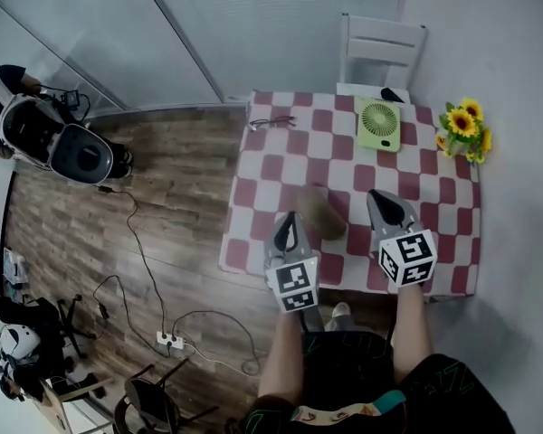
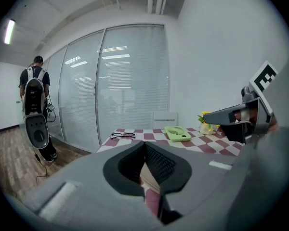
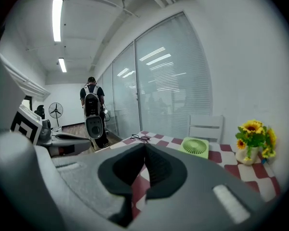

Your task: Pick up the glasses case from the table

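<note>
The glasses case (image 1: 324, 213) is a brown oblong, blurred, lying on the checked table (image 1: 281, 165) near its front edge. My left gripper (image 1: 289, 219) hovers just left of it with its jaws together and nothing in them. My right gripper (image 1: 381, 199) hovers just right of it, also shut and empty. In the left gripper view the left gripper (image 2: 144, 144) has its pads meeting at the tip, and the right gripper (image 2: 217, 115) reaches in from the right. In the right gripper view the right gripper (image 3: 144, 146) points over the table.
A pair of glasses (image 1: 271, 122) lies at the far left corner, a green fan (image 1: 378, 123) at the far middle, and sunflowers in a vase (image 1: 464, 132) at the far right. A white chair (image 1: 381, 47) stands behind the table. A person with a backpack (image 1: 36, 129) stands at left, with cables (image 1: 145, 269) on the floor.
</note>
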`<state>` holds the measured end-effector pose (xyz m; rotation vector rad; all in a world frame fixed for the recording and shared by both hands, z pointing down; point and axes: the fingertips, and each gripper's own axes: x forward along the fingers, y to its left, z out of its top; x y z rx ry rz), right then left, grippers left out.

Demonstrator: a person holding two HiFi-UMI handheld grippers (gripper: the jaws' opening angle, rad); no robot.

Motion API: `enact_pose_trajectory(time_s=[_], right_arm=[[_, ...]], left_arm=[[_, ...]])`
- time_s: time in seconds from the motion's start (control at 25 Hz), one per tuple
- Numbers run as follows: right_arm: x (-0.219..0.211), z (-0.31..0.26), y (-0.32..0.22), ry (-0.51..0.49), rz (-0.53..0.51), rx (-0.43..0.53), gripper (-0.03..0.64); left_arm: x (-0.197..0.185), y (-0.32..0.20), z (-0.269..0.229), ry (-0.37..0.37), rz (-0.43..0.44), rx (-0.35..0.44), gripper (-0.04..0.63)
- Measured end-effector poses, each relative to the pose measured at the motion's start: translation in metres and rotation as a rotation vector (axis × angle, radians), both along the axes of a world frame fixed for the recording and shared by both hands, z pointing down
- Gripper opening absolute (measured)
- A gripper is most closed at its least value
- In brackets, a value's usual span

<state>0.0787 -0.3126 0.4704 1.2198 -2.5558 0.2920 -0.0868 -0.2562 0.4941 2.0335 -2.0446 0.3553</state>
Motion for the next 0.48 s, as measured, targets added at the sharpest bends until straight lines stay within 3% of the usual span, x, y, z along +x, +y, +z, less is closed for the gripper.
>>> enact_pose_trajectory(time_s=[0.44,0.48], right_arm=[[-0.059,0.056,-0.016,0.113,-0.129,-0.149,0.005],[-0.065,0.062,-0.014,0.130,-0.158,-0.176,0.032]], left_arm=[[-0.036,-0.026,0.050,0.059,-0.017,-0.102,0.011],[-0.038,-0.028,0.053,0.065,-0.018,-0.107,0.011]])
